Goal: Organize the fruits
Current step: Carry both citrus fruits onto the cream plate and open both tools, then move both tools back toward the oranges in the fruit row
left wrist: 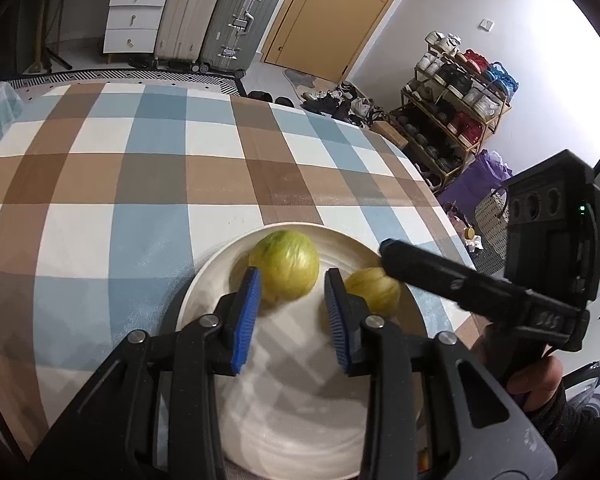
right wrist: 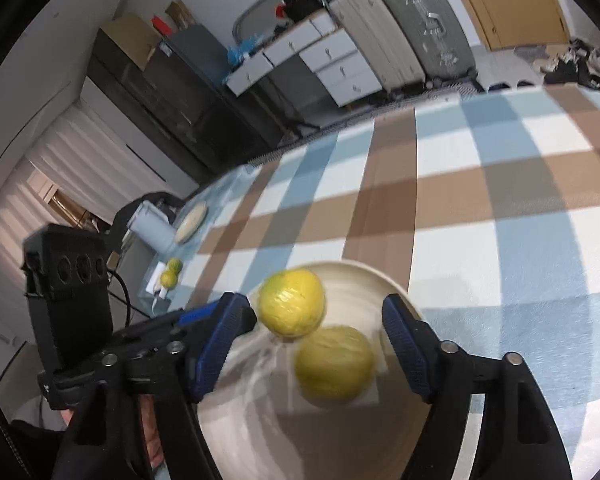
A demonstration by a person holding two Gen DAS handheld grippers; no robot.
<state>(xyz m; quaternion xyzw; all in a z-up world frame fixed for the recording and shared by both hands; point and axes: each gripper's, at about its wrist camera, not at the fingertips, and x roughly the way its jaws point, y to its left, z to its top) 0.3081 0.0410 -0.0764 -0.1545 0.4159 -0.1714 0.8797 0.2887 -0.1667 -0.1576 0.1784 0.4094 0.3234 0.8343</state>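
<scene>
Left gripper [left wrist: 290, 316]: nearest the left wrist lens; jaws wide, blue pads [left wrist: 246, 320] apart, nothing clamped. Poised low over the plate.
Right gripper [right wrist: 318, 346]: jaws wide, holding nothing; both fruits sit in the gap between its pads [right wrist: 404, 350]. Seen from the left wrist as a black body [left wrist: 460, 276] reaching in from the right, tip just over the small fruit.
Plate [left wrist: 300, 412]: white, round, on the tabletop near the front edge; rim [right wrist: 374, 276] blurred in the right wrist view.
Big fruit [left wrist: 284, 266]: yellow-green, round, on the far part of the plate; in the left wrist view it lies ahead of the left pad, contact cannot be told. Same fruit [right wrist: 292, 304] blurred in the right wrist view.
Small fruit [left wrist: 374, 290]: yellow-green, on the plate, right of the big fruit and just beside it; partly hidden by the left gripper's right pad. In the right wrist view [right wrist: 334, 364] it looks to touch the big fruit.
Spare fruits [right wrist: 171, 272]: two more, far left, off the plaid cloth.
Tabletop [left wrist: 140, 184]: blue, brown and white plaid cloth.
Background: suitcases [left wrist: 216, 16], white drawers [left wrist: 134, 16], shoe rack [left wrist: 456, 112].
</scene>
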